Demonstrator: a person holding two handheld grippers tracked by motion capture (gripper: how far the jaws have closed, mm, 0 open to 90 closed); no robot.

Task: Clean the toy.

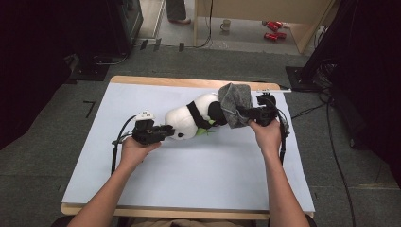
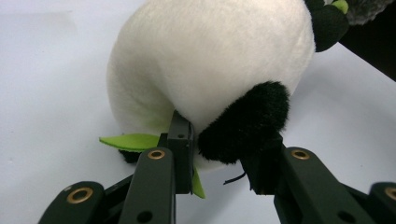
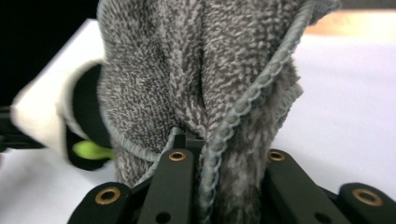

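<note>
The panda's (image 1: 189, 119) face is hard to read from the high view: its head end is partly covered by the left gripper (image 1: 166, 131), and its far end by the grey towel (image 1: 235, 105). The plush lies on its side on the white table (image 1: 189, 179), toward the far edge and a little right of the middle, between the two grippers. The left gripper view settles what the high view blurs: the jaws pinch a black ear (image 2: 245, 123) of the panda, with a green leaf (image 2: 130, 141) poking out beside them. The right gripper (image 1: 243, 115) seems pressed tight on a fold of the towel, whose bunched pile hides the jaw tips in the right gripper view; the towel hangs against the panda's black end.
</note>
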